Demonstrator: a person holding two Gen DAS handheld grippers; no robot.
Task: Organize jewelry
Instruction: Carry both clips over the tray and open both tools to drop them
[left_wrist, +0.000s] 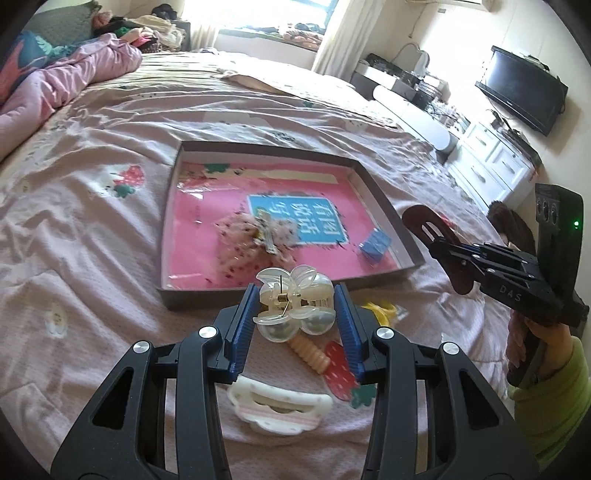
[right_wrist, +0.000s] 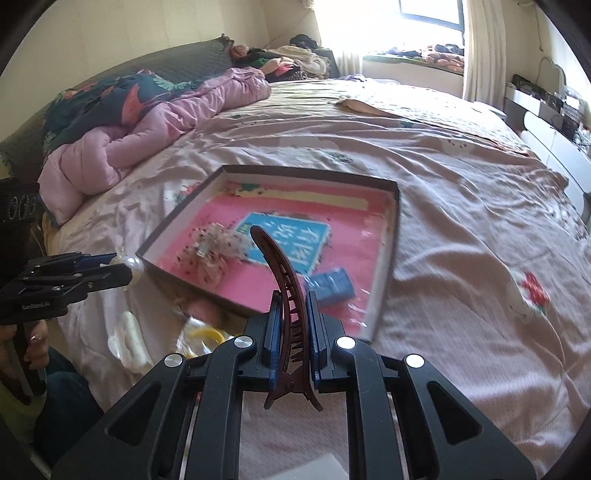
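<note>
Item one: our left tool (left_wrist: 298, 312) pinches a translucent claw clip (left_wrist: 291, 302), held just short of the shallow box's (left_wrist: 384, 206) near rim. Item two: our right tool (right_wrist: 291, 314) is pressed together on a maroon banana clip (right_wrist: 286, 280), long axis pointing up over the box's near corner; we judge this hand nearer the box.

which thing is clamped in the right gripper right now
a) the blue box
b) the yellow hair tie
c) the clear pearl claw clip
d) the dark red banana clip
d: in the right wrist view the right gripper has its blue pads pressed on the dark red banana clip, which curves up above the tray.
</note>
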